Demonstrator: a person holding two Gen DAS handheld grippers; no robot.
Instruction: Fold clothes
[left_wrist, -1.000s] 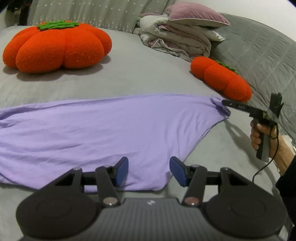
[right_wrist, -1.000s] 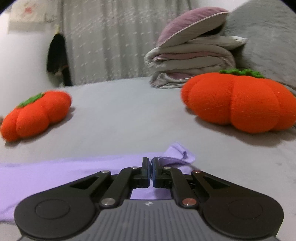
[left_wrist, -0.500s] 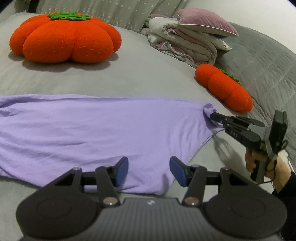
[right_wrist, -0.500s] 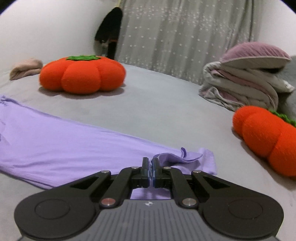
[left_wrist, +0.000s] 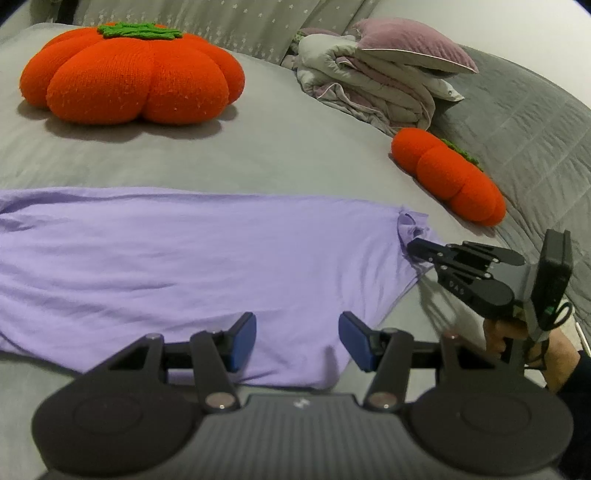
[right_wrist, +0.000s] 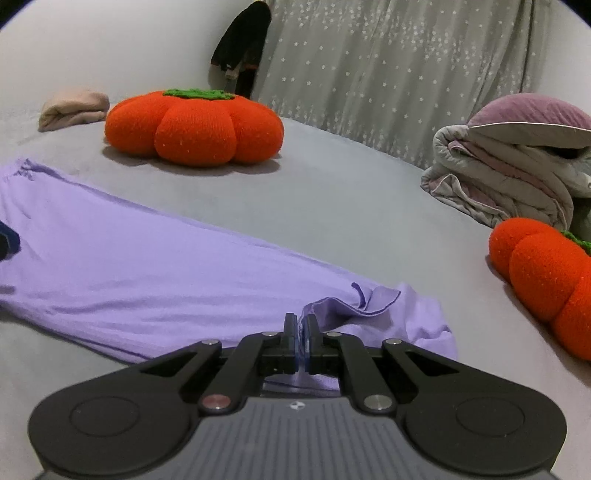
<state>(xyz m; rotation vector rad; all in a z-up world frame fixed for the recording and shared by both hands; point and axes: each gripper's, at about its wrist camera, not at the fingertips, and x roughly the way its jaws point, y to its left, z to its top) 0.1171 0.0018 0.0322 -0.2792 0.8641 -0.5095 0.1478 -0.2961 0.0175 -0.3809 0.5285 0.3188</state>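
A lilac garment (left_wrist: 192, 258) lies spread flat across the grey bed; it also shows in the right wrist view (right_wrist: 147, 273). My left gripper (left_wrist: 297, 341) is open with blue pads, just above the garment's near edge, holding nothing. My right gripper (right_wrist: 301, 328) is shut on the garment's right corner, which bunches up around the fingertips. In the left wrist view the right gripper (left_wrist: 413, 249) pinches that corner at the cloth's right end.
A large orange pumpkin cushion (left_wrist: 129, 74) sits at the back left and a smaller one (left_wrist: 450, 177) at the right. A stack of folded bedding with a mauve pillow (left_wrist: 388, 81) stands behind. A beige folded cloth (right_wrist: 72, 109) lies far left.
My right gripper has swung leftward while pinching the corner, which has bunched and folded inward. My left gripper has stayed open over the near edge and drawn slightly closer.
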